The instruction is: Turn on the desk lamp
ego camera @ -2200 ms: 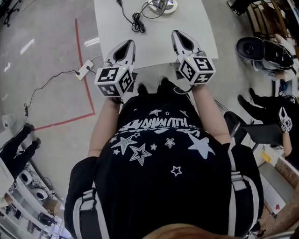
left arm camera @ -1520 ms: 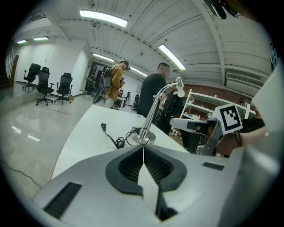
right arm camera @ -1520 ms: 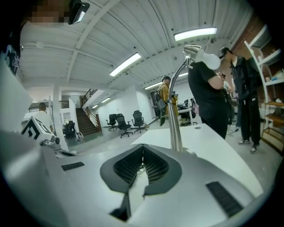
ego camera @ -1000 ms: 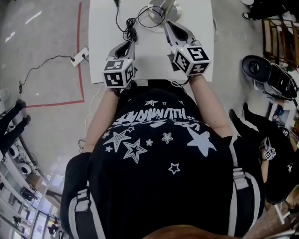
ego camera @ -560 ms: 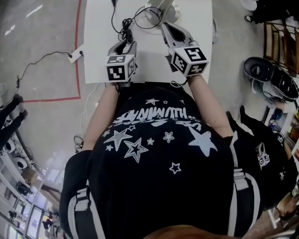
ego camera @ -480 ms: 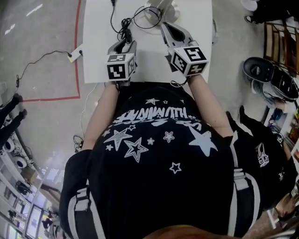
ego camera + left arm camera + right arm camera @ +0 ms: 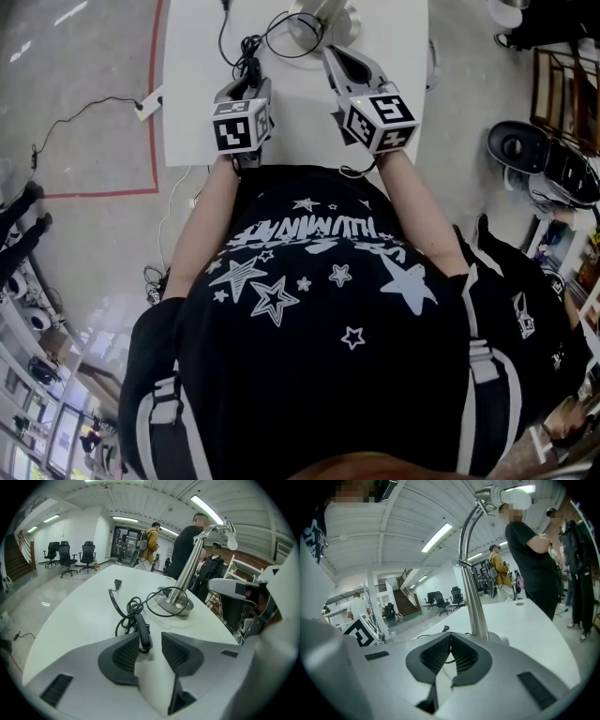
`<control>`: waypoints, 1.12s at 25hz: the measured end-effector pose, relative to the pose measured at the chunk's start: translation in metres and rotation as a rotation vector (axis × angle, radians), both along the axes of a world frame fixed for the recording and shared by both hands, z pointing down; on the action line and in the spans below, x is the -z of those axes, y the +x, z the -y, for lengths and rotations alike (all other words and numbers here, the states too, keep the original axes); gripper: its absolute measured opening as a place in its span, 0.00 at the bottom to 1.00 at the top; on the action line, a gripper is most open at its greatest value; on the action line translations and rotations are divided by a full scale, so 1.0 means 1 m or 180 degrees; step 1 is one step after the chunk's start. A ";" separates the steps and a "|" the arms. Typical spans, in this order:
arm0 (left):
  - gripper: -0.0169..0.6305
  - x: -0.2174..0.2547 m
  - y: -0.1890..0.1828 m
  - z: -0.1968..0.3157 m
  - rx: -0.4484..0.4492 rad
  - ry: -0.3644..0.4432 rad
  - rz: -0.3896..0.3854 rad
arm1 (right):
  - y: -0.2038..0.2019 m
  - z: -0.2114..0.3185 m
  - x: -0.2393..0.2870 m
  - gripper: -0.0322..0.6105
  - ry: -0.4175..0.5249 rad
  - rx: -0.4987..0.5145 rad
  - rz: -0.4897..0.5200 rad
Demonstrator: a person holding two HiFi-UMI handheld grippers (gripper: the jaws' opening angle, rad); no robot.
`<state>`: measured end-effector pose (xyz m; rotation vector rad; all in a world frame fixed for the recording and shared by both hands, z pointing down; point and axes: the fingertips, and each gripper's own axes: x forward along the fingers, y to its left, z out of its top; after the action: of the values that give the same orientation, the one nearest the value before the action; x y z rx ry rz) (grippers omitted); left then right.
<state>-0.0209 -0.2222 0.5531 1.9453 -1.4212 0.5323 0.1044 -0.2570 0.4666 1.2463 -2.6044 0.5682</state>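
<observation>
Two bare forearms [image 7: 208, 216] out from a black star-printed shirt [image 7: 319, 309], one gripper in each hand, both over the near edge of the white bench [image 7: 300, 103]. On the left, left gripper [image 7: 152, 638] tilted down toward the bench top, fingers [image 7: 123, 656] wide apart, just now opening. Between the tips, the black inline switch [image 7: 145, 638] of the cord [image 7: 125, 616], lying flat on the bench, close against the left-hand pad yet not squeezed. On the right, right gripper [image 7: 450, 638] held flatter and a little farther forward, fingers [image 7: 436, 656] closed tip to tip with nothing between them, stem of the desk lamp [image 7: 472, 602] rising right behind the tips. Just beyond the switch, the cord in a loose tangle, one loop round the front of the lamp base, one free end [image 7: 117, 582] farther out on the bare bench top. Then the lamp itself, toward the far side of the bench: round metal base, shiny stem leaning up to the right, bent over at the top to a small pale head. Lit or unlit: cannot tell. Off the bench to the left, on the grey floor, a white power strip [image 7: 147, 101] with a dark lead, beside a red tape line [image 7: 154, 150]. Past the far edge, several people [image 7: 185, 541] standing, one in a yellow jacket [image 7: 151, 540]. Farthest back, black office chairs [image 7: 70, 555] against a pale wall.
</observation>
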 end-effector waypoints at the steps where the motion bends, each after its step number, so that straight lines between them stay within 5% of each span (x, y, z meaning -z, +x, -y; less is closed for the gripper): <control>1: 0.25 0.000 -0.002 0.001 0.0023 -0.0001 0.0007 | 0.000 0.000 -0.001 0.06 -0.0013 0.0000 0.0003; 22: 0.16 -0.003 -0.009 0.004 0.0050 -0.0101 0.0187 | -0.038 -0.001 -0.018 0.06 -0.0163 0.0268 -0.0051; 28: 0.15 -0.003 -0.009 0.004 0.0045 -0.0126 0.0184 | -0.060 -0.004 -0.034 0.06 -0.0347 0.0635 -0.0126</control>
<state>-0.0296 -0.2257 0.5558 1.9013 -1.4483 0.6101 0.0443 -0.2529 0.5004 0.9422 -2.5865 0.6309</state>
